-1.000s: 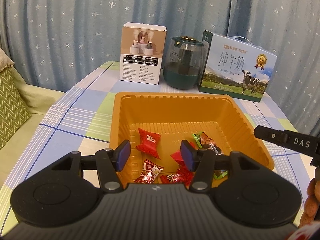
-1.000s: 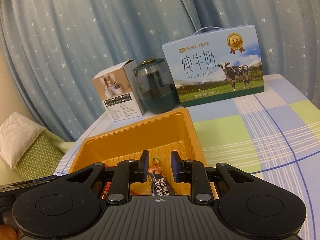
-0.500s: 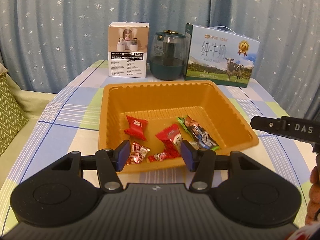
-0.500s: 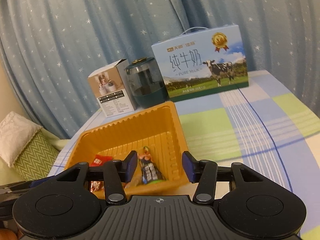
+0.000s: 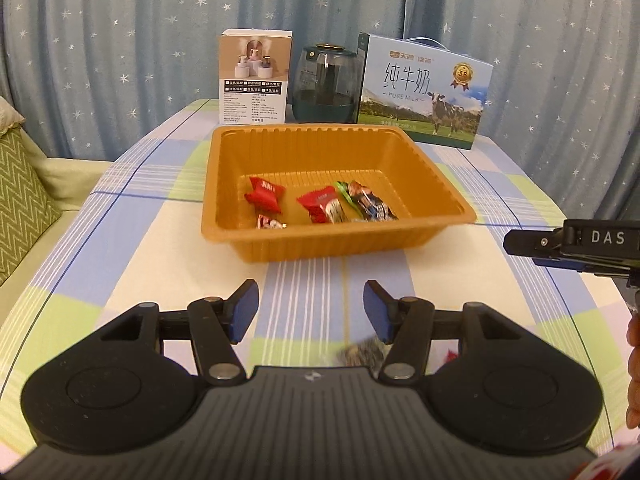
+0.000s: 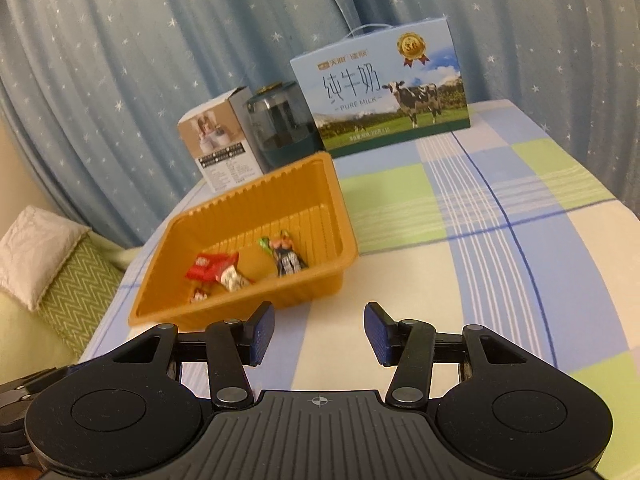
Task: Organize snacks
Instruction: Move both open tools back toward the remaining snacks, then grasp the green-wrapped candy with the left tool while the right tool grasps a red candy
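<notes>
milk carton [image 5: 424, 92], dark jar [image 5: 326, 80], small box [image 5: 254, 76], starry curtain [image 5: 120, 40]

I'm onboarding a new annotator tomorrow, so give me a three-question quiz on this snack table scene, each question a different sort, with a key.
1. True or false: the orange tray is empty.
2. Multiple choice: what stands between the white product box and the milk carton at the back of the table? A) a dark green jar B) a red kettle C) a stack of plates
3. Fill in: between the fingers of the right gripper lies only bare ____.

Key
1. False: several wrapped snacks lie in it, among them a red candy.
2. A, the dark green jar.
3. Tablecloth; nothing is held.
</notes>
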`<state>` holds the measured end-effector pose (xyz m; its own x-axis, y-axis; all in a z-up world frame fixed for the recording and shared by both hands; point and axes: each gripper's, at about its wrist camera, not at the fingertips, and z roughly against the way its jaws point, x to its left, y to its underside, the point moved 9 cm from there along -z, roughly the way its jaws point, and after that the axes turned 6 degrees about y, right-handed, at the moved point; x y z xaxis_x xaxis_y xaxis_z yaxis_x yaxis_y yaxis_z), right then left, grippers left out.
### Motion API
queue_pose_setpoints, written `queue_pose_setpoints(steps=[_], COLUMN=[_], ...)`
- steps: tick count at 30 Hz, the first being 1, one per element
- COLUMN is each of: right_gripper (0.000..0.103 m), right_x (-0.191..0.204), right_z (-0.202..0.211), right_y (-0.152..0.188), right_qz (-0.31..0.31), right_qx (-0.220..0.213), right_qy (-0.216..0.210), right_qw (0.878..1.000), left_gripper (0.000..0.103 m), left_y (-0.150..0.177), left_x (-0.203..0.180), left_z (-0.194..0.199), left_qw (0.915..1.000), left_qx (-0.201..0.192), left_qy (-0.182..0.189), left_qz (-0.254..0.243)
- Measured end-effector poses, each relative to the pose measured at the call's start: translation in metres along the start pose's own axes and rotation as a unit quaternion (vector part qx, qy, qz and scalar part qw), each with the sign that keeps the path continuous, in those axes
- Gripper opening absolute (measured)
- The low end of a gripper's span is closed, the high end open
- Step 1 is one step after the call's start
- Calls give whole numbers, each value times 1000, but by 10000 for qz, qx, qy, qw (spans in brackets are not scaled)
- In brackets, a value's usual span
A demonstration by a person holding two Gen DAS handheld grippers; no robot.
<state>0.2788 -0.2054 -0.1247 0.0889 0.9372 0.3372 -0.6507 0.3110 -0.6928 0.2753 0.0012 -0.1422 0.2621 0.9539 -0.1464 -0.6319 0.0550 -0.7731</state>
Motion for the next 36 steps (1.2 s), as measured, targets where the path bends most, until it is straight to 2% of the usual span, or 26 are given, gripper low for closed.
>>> queue_pose_setpoints(steps=[7, 13, 18, 23, 26, 29, 34, 35, 36], right_gripper=[50, 50, 50, 49, 34, 33, 31, 29, 22], right_x=[-1, 11, 23, 27, 25, 25, 31, 30, 28], right_z=[14, 16, 8, -4, -14, -24, -28, -28, -29], right_y=[33, 75, 91, 87, 90, 95, 95, 95, 95], right_qz=[58, 242, 310, 248, 41, -28, 270, 278, 268], right_qx=[299, 606, 658, 619, 694, 771, 634, 638, 650], right_qy=[-45, -154, -251, -253, -203, -157, -34, -21, -1], right_qw=[9995, 9977, 9970, 9975, 9974, 9969, 9976, 9976, 9975], left_gripper=[55, 55, 55, 55, 55, 55, 55, 55, 55], left_y=[37, 68, 70, 71, 74, 75, 77, 78, 78], left_x=[0, 5, 5, 6, 5, 5, 1, -1, -3], left_z=[22, 30, 29, 23, 20, 19, 16, 15, 14], left_qw=[9999, 9995, 9995, 9994, 9992, 9991, 9989, 9988, 9986], left_qx=[113, 293, 296, 330, 376, 399, 437, 456, 479], left_qy=[-27, -47, 34, 85, 109, 115, 154, 172, 203], left_qz=[68, 69, 41, 92, 91, 85, 67, 46, 24])
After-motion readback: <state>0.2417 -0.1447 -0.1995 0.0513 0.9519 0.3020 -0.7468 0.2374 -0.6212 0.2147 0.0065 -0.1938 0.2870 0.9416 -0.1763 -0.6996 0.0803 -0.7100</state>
